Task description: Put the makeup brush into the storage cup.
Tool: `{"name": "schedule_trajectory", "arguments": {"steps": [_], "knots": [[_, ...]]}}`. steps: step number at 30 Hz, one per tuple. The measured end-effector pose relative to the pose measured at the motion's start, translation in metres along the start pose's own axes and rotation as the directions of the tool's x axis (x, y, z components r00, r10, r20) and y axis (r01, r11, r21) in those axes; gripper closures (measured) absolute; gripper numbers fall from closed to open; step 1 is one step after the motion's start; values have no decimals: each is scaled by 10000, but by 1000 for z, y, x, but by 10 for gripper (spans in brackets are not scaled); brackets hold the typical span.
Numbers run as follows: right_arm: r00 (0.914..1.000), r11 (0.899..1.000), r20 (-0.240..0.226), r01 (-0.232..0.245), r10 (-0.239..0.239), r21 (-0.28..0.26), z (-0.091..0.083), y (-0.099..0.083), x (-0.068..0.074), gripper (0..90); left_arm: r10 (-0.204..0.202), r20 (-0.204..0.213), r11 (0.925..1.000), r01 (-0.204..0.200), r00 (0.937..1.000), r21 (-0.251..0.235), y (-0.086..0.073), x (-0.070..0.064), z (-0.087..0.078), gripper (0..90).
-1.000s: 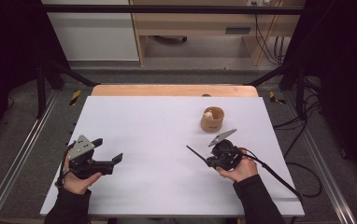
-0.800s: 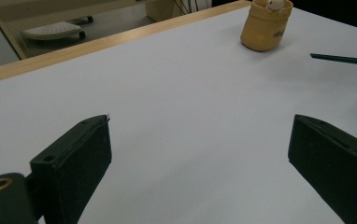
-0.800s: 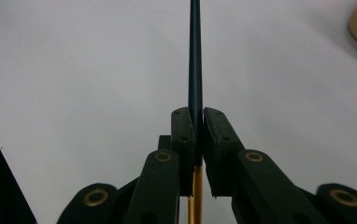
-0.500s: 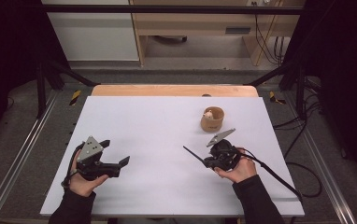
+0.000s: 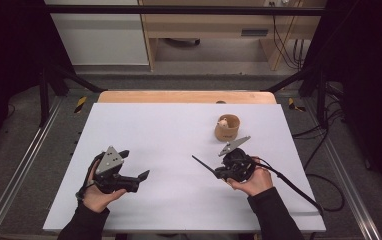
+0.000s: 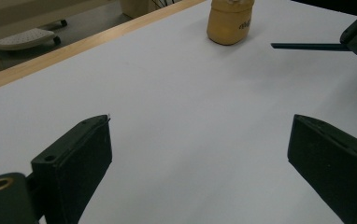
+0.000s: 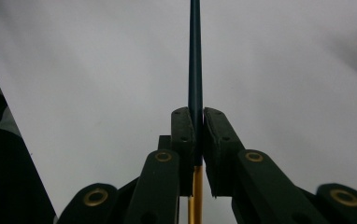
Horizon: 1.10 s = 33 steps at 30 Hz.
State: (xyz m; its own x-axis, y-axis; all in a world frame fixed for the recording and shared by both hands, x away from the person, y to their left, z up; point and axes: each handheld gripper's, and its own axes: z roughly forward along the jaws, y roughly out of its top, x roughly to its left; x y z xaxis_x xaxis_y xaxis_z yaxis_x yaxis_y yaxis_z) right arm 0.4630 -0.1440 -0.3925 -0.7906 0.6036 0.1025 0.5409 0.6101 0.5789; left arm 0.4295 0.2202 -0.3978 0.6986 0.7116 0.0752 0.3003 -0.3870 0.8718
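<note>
Your right gripper (image 5: 219, 173) clamped on thin dark stick (image 5: 203, 166), your left gripper (image 5: 140, 177) jaws spread wide, empty, tan wooden cup (image 5: 227, 128) beyond on white table (image 5: 179, 135)

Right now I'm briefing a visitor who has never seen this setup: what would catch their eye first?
Probably the right gripper, shut on a thin dark stick that juts out over the white table. Next, the small tan cup standing alone at the far right, and the left gripper with its jaws wide open, holding nothing.
</note>
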Motion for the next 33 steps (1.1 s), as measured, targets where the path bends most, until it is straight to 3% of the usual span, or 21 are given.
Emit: {"name": "schedule_trajectory", "arguments": {"steps": [9,13,20,29,33], "knots": [[9998,9999,-165,115,-115,-52,-3,10,3,835,633,73,9979,-634,9980,142,16,-4,0,60],[9996,9998,-209,206,-206,1,-3,16,5,835,727,159,9972,-730,9972,180,21,-6,3,62],[9987,9992,-371,360,-354,168,-2,24,9,835,1301,261,9896,-1315,9912,581,27,-15,13,62],[9964,9982,-690,523,-502,284,1,28,15,836,1996,531,9749,-2038,9784,902,33,-31,25,62],[9952,9978,-800,584,-558,303,3,27,16,835,2427,653,9622,-2487,9679,1114,34,-38,29,61]]}}
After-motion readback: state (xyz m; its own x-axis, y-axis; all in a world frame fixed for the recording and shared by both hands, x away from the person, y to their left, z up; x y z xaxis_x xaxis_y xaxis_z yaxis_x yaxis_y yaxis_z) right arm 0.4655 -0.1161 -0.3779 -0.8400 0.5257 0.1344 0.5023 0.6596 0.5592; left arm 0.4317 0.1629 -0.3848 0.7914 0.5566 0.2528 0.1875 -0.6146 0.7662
